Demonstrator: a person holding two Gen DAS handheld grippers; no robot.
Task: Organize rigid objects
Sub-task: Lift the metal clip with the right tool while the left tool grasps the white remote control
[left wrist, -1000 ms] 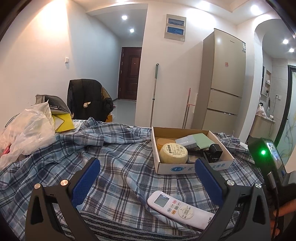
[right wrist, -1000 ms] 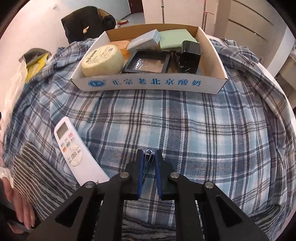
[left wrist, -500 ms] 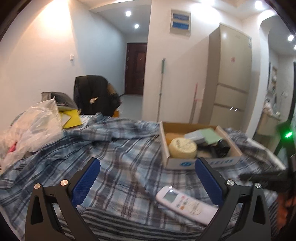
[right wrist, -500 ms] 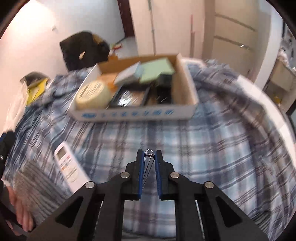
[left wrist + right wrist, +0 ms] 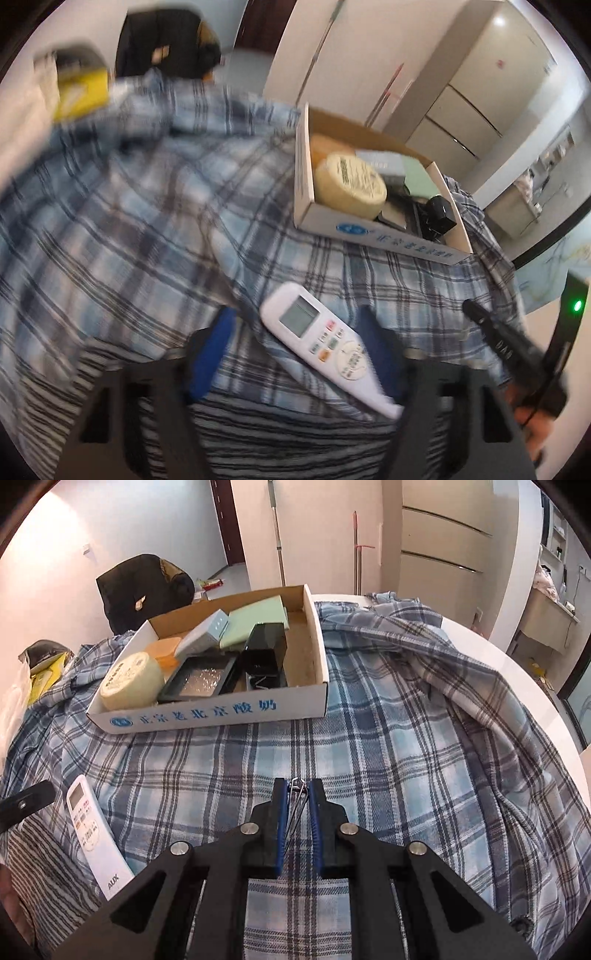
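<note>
Right gripper (image 5: 296, 805), jaws narrow, clamps a thin wire clip (image 5: 297, 797), long axis along the fingers, looped end forward toward the cardboard box (image 5: 207, 716). Left gripper (image 5: 295, 354), jaws apart, straddles the smooth white remote (image 5: 325, 343) lying diagonally on plaid cloth (image 5: 406, 757).

Your small silver wire clip (image 5: 297, 794) sits pinched upright between blue pads. Your white rectangular remote control (image 5: 325, 341) lies flat, near left. The shallow cardboard box (image 5: 221, 712) sits far, packed.
</note>
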